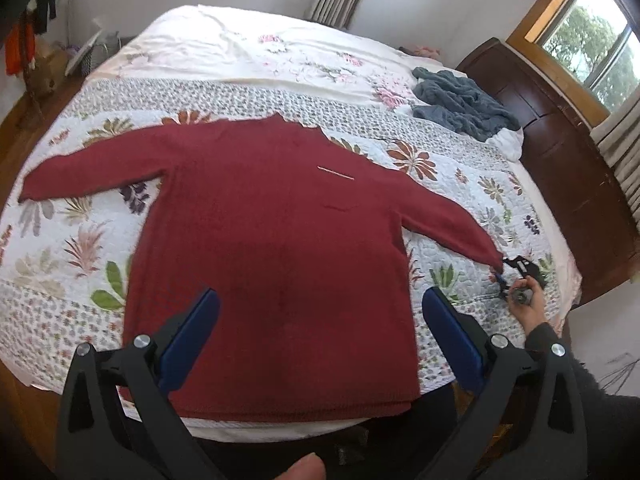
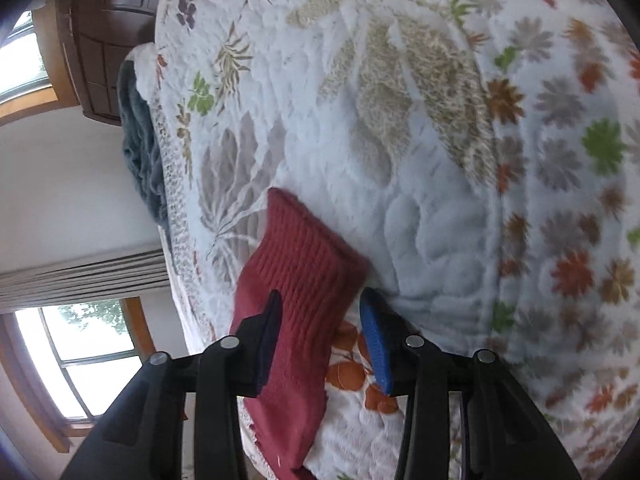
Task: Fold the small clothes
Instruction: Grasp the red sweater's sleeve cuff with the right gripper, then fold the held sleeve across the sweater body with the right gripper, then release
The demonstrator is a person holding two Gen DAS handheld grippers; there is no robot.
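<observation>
Straddling sweater cuff (image 2: 304,264), fingers (image 2: 374,336) apart

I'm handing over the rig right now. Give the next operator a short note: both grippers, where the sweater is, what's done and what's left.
Left gripper: open, empty, above the lower body of the red sweater.
Right gripper: open, its fingers either side of the ribbed cuff of the right sleeve, not clamped yet.
Sweater: lying flat on the floral quilt, both sleeves spread out, hem at the near bed edge.
Blue-grey knit: in a heap at the far side of the bed, untouched.
Done: sweater laid out. No fold made.
Left: probably close on the cuff, bring that sleeve across the body, do the other sleeve, then fold the body.
</observation>
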